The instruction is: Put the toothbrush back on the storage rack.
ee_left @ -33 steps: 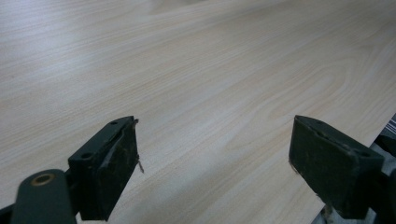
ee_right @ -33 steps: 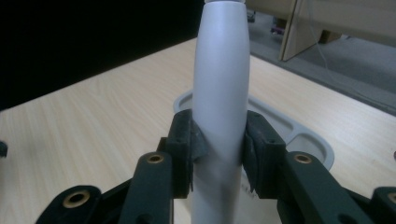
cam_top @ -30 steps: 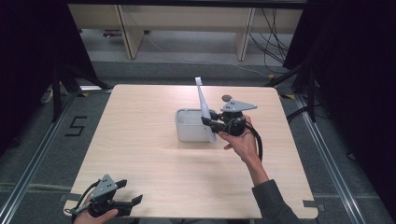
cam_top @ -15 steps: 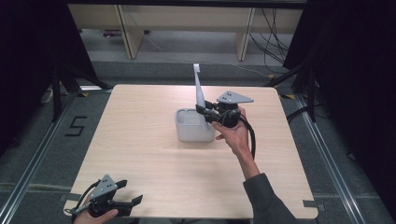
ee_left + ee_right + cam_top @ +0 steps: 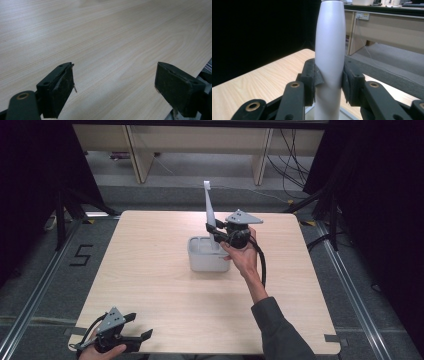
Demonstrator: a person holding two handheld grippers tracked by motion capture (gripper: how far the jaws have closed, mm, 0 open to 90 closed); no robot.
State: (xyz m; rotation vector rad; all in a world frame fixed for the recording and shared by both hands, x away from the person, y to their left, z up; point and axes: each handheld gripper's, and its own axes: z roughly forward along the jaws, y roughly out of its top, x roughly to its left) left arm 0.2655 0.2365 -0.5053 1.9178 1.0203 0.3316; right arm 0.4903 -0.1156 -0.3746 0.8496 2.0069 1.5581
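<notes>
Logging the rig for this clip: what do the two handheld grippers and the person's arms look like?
Both grippers, left gripper and right gripper, are black with two blocky jaws, brass-coloured pivot rivets, and a grey three-cornered plate on top. A black cable trails from the right one. The right arm wears a dark grey sleeve.

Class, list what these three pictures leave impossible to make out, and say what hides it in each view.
- High view: the white handle's lower end, hidden inside the grey container behind the right gripper.
- Right gripper view: the handle's top and bottom, cut off by the edges.
- Left gripper view: table blurred farther off.
</notes>
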